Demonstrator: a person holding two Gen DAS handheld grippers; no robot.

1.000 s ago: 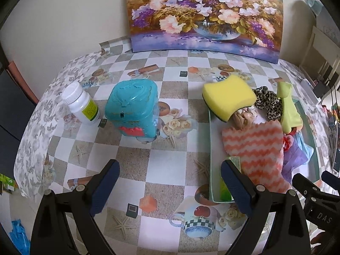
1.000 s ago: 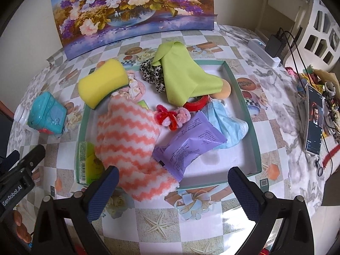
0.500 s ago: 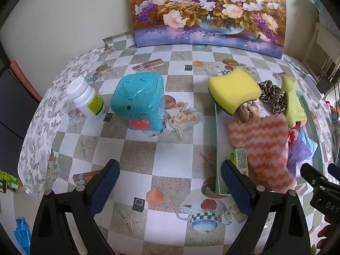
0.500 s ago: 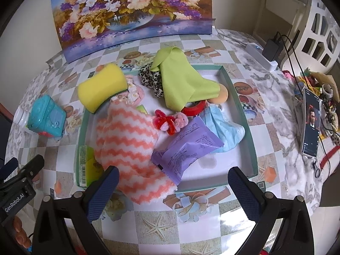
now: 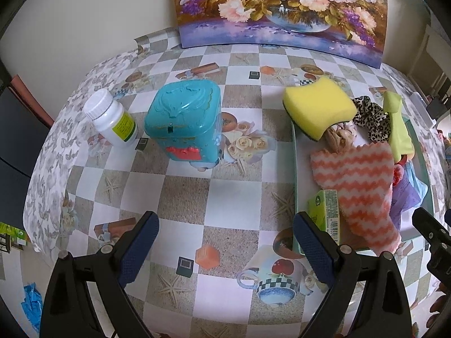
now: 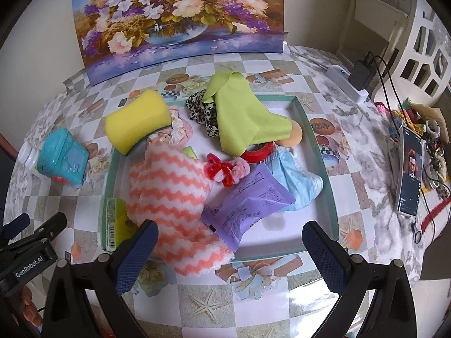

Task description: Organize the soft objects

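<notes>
A teal-rimmed tray (image 6: 315,129) holds a heap of soft things: a yellow sponge (image 6: 138,124) on its far left corner, an orange-and-white zigzag cloth (image 6: 169,191) hanging over the near rim, a lime cloth (image 6: 242,118), a leopard scrunchie (image 6: 201,109), a red-pink plush bow (image 6: 225,170), a purple packet (image 6: 248,200) and a blue face mask (image 6: 298,186). My right gripper (image 6: 229,250) is open above the tray's near edge. My left gripper (image 5: 225,246) is open over bare tablecloth, left of the tray (image 5: 295,169), with the sponge (image 5: 318,109) and the zigzag cloth (image 5: 358,183) to its right.
A teal toy box (image 5: 183,121) and a white pill bottle (image 5: 111,118) stand left of the tray. A green carton (image 5: 327,214) lies in the tray's near left corner. A flower painting (image 6: 180,19) leans on the wall. A phone (image 6: 410,171), cables and a charger (image 6: 360,73) lie at the right.
Both grippers have drawn back and risen a little, so the table and tray look smaller and farther off. Nothing on the table has moved and both grippers stay open.
</notes>
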